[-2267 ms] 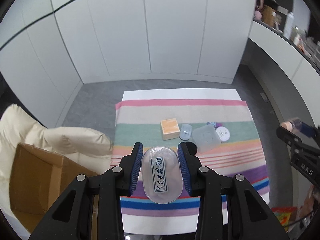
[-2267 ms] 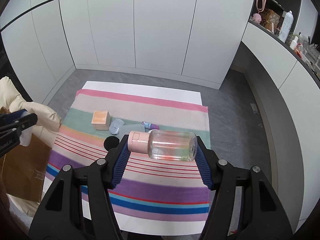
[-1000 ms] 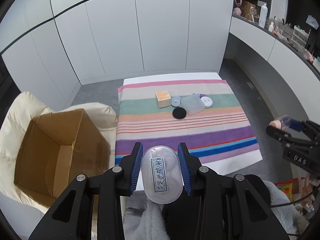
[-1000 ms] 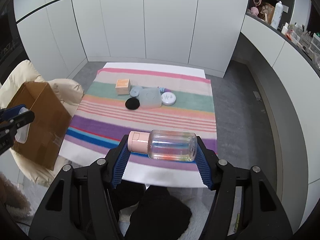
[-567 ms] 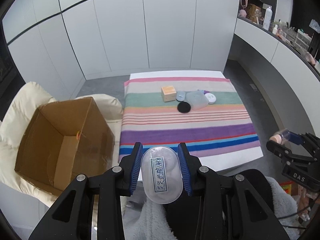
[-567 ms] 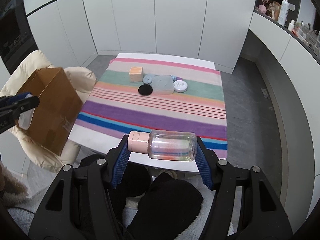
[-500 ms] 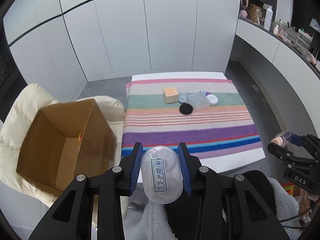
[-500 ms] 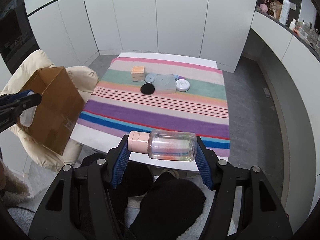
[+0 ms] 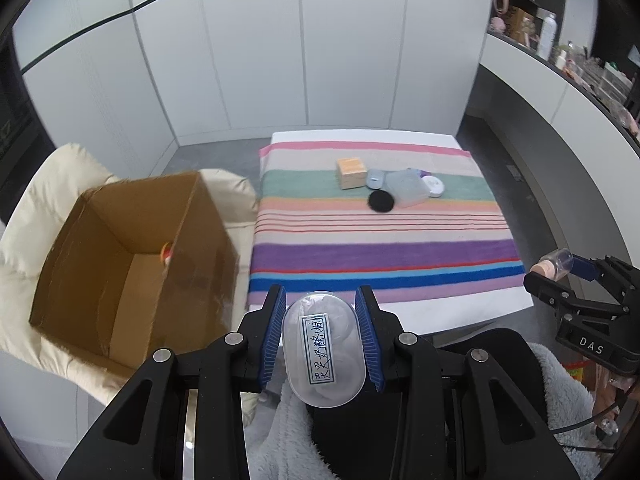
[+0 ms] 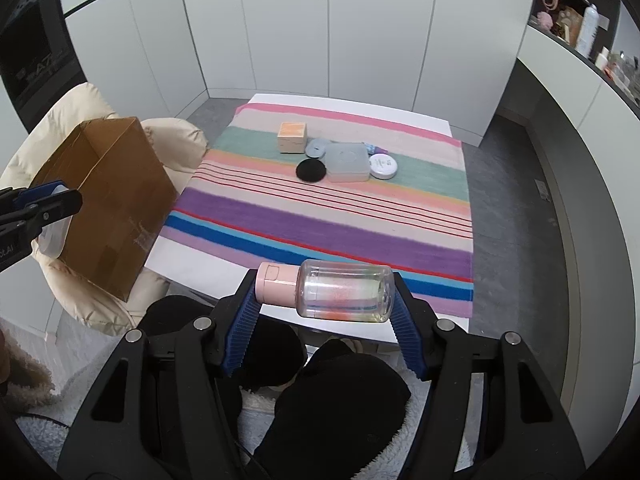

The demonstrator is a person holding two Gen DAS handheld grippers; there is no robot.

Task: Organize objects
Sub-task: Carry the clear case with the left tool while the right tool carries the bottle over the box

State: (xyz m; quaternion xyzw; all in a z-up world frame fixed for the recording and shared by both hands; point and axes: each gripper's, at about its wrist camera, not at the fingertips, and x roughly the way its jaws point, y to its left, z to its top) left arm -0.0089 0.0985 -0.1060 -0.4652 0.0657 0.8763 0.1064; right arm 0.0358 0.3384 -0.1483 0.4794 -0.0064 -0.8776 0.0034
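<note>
We see the left gripper (image 9: 323, 334) clamped on a clear oval case (image 9: 323, 350) with a label, held off the near edge of the table (image 9: 460, 312), beside an open cardboard box (image 9: 132, 252) on a cream chair (image 9: 36, 200). The right gripper (image 10: 324, 312) is clamped end to end on a clear bottle (image 10: 344, 296) with a pink cap, lying sideways. On the striped cloth (image 10: 320, 216) sit an orange box (image 10: 293, 137), a black disc (image 10: 311, 170), a grey case (image 10: 347, 162) and a white tin (image 10: 383, 166), clustered together.

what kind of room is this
Probably a room in a home: plain white cupboard doors, a low table under a striped cloth, a cream padded chair, and toiletries on a side shelf.
</note>
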